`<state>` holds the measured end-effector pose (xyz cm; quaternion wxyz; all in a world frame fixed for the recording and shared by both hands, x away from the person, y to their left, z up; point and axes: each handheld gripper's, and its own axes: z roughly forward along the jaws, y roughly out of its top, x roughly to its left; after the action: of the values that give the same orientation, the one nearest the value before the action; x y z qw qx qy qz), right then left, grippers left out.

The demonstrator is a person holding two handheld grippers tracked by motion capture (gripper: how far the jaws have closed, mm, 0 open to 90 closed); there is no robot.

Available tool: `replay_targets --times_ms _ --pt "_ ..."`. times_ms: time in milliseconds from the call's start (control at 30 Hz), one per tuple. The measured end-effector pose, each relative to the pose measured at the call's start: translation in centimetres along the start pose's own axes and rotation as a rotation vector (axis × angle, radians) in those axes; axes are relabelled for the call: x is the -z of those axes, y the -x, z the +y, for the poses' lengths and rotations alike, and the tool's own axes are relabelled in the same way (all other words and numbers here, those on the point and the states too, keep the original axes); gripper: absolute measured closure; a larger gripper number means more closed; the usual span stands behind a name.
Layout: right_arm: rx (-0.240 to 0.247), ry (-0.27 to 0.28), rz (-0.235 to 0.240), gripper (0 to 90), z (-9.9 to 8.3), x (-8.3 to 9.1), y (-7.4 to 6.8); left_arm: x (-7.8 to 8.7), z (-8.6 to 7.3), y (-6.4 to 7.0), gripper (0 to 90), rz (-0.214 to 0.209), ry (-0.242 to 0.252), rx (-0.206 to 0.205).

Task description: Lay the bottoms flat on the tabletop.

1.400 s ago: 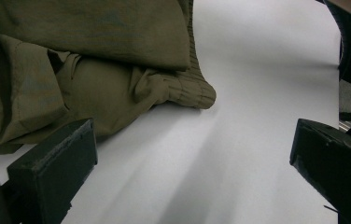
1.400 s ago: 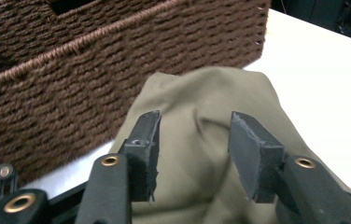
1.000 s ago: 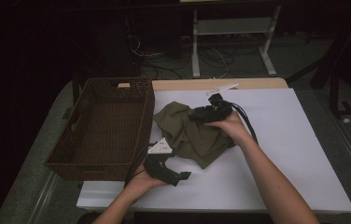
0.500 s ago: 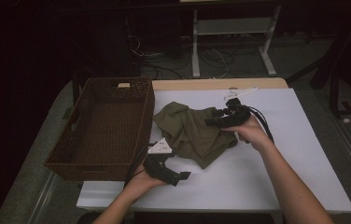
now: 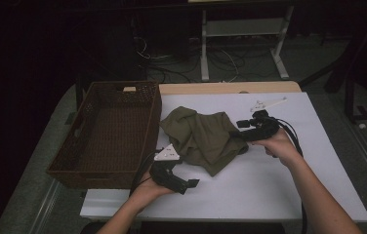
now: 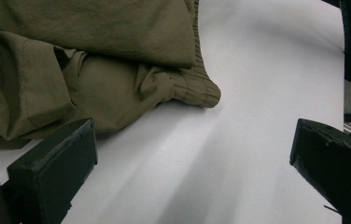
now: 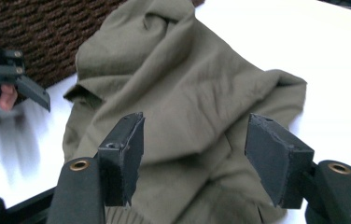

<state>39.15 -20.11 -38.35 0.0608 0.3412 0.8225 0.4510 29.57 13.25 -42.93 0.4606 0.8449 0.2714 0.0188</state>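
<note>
- Green cloth [image 5: 203, 138] lies crumpled mid-table [image 5: 279, 190], just beside the basket [image 5: 107, 131].
- Right gripper [image 5: 240, 131] is spread wide at the cloth's edge, gripping nothing.
- Left gripper [image 5: 184, 184] is spread wide too, near the front edge.

The tabletop [image 5: 279, 180] lay bare across its near and right parts, giving open passage there. A crumpled olive garment [image 5: 203, 139] took up the middle, just beside the tall woven basket [image 5: 104, 134] that walled off the left side. The left hand-held gripper [image 5: 181, 183] sat with jaws wide over bare surface near the garment's near edge; the right hand-held gripper [image 5: 242, 131] stood open against its right edge.
</note>
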Motion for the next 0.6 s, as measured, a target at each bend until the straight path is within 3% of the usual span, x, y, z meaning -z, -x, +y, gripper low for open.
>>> replay_targets --times_ms 100,600 --pt "0.004 -0.007 -0.021 36.7 -0.8 0.7 -0.1 0.0 0.0 0.0 0.2 0.000 -0.003 -0.005" --pt "-0.003 -0.028 -0.030 37.2 -4.1 2.9 -0.8 0.0 0.0 0.1 0.2 0.006 -0.005 -0.005"
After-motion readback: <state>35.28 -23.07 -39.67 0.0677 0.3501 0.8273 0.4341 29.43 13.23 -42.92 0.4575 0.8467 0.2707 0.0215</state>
